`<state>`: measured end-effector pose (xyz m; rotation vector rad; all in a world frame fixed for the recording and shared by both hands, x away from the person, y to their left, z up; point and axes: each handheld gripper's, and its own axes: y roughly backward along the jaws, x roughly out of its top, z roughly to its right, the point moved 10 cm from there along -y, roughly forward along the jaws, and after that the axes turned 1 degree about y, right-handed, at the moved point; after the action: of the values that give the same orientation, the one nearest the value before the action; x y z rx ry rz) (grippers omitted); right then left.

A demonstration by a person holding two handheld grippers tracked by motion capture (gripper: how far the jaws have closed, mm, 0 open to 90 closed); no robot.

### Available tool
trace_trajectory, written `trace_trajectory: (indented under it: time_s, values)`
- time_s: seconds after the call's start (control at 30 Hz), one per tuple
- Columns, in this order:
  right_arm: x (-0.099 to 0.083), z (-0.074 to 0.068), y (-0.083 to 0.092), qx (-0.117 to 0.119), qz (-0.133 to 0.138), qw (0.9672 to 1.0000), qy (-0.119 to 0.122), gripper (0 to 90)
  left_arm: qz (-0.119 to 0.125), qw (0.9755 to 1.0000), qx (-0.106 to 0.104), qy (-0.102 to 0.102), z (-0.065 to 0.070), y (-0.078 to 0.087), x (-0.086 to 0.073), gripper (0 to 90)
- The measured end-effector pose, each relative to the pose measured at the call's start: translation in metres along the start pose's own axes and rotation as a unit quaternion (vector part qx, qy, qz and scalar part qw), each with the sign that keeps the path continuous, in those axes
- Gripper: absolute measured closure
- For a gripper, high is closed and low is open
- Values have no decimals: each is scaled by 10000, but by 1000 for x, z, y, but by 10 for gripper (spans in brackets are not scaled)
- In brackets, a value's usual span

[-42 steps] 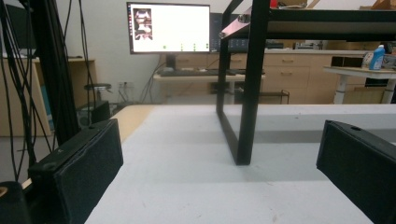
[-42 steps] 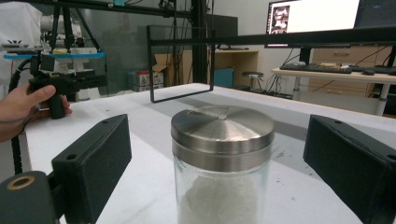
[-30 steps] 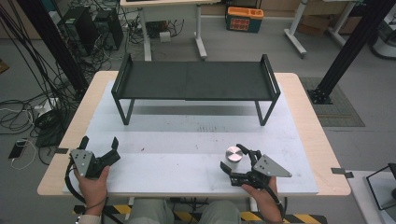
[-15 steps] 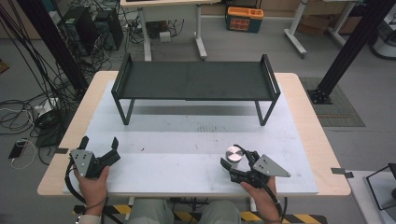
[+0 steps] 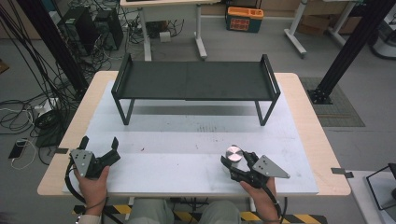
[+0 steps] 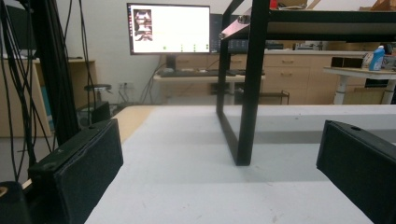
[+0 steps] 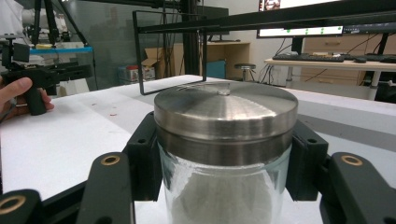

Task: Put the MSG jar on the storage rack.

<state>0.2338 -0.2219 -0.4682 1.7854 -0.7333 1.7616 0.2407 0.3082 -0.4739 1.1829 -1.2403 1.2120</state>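
A glass jar [image 5: 233,153] with a brushed steel lid stands on the white mat near the table's front right. In the right gripper view the jar [image 7: 226,116] holds white powder, and the black pads [image 7: 144,158] press its sides just under the lid. My right gripper [image 5: 236,159] is shut on it. At the front left, my left gripper [image 5: 99,143] rests low over the mat, its jaws wide apart with nothing between them. The left gripper view has the open left gripper [image 6: 219,177] facing a shelf leg [image 6: 247,93].
A long black metal shelf [image 5: 196,80] on thin legs spans the back of the table. The white mat [image 5: 187,135] between it and the grippers is bare. Wooden table edges [image 5: 308,116] border the mat. Cables and desks lie beyond, on the floor.
My right gripper's jaws have drawn in around the jar, and the jar has shifted slightly. The left gripper has stayed where it was.
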Motion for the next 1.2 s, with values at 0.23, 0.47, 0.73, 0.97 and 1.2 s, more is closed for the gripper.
trace_trajectory:
  time_s: [0.23, 0.47, 0.73, 0.97, 1.2]
  values:
    - [2, 0, 0, -68, -27, 9999, -151, 423, -1, 10000, 0, 5, 0, 0, 0, 7]
    - [7, 1, 1, -109, 62, 9995, -303, 424, 3, 10000, -2, 5, 0, 0, 0, 7]
    - [26, -1, 0, -36, 62, 9999, -79, 425, 20, 10000, -12, 21, 0, 0, 0, 7]
    - [48, -4, -5, 45, 114, 9999, 23, 425, 27, 10000, -21, 28, 0, 0, 0, 7]
    - [77, -6, -14, 191, 124, 9997, 68, 424, 17, 10000, -7, 30, 0, 0, 0, 7]
